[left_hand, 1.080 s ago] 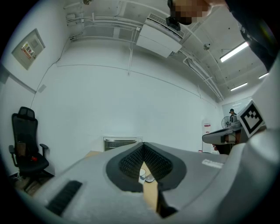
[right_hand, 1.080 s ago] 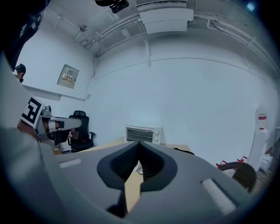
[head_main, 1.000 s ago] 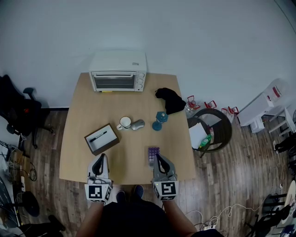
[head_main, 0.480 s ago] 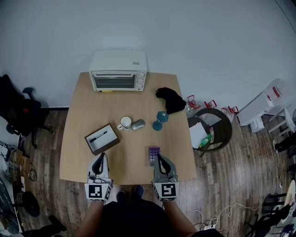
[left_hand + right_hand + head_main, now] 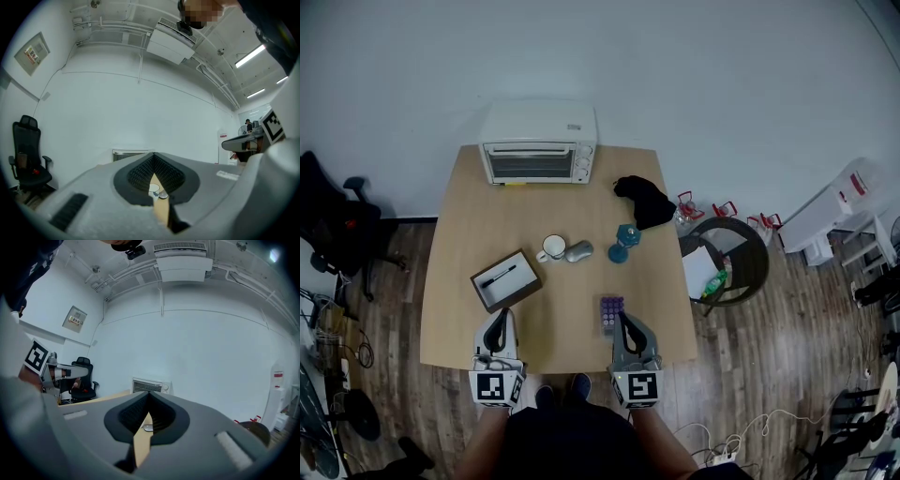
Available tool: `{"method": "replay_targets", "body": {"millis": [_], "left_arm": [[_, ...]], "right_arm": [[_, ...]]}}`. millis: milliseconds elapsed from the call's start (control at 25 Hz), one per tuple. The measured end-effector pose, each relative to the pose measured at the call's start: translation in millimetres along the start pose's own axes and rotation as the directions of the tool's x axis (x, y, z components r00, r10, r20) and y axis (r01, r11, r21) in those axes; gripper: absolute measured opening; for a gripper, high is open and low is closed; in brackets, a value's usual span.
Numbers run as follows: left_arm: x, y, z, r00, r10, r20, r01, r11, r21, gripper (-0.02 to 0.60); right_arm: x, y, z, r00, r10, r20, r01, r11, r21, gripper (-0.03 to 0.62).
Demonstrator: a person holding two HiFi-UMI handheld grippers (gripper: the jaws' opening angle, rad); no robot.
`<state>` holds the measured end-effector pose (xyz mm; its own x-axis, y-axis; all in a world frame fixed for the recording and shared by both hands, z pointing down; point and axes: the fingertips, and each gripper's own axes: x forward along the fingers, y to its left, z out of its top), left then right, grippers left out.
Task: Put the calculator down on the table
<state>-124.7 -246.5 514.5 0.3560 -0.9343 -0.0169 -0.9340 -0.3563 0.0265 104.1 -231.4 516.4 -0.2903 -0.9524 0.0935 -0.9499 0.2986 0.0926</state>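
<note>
No print is legible; the wall notice (image 5: 31, 53) and the oven's label (image 5: 573, 128) are too small.

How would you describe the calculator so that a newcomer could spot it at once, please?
Start at the wooden table and look to its near edge, by the right gripper. Just left of that gripper's tip lies the calculator, a small flat rectangle and the only purple thing there.

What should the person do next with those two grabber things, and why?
Probably just ease the right gripper back from the calculator. The calculator already lies flat on the table beside that gripper's tip, and its jaws are shut with nothing between them, so the putting down looks done. The left gripper is shut and empty too.
</note>
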Motion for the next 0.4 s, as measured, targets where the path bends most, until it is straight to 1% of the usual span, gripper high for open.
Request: {"method": "replay_targets", "body": {"millis": [160, 400], "left_arm": [[-0.3, -2.1, -0.8, 1.0, -0.013, -0.006, 0.013, 1.0, -0.004, -0.005], [-2.4, -1.8, 2.5, 1.0, -0.022, 0.005, 0.022, 1.0, 0.0, -0.005]], "right_arm": [[-1.6, -4.1, -3.6, 1.0, -0.013, -0.012, 0.014, 1.0, 0.009, 0.01], [-4.8, -1.0, -3.4, 1.0, -0.008, -0.022, 0.007, 1.0, -0.004, 0.011]]}}
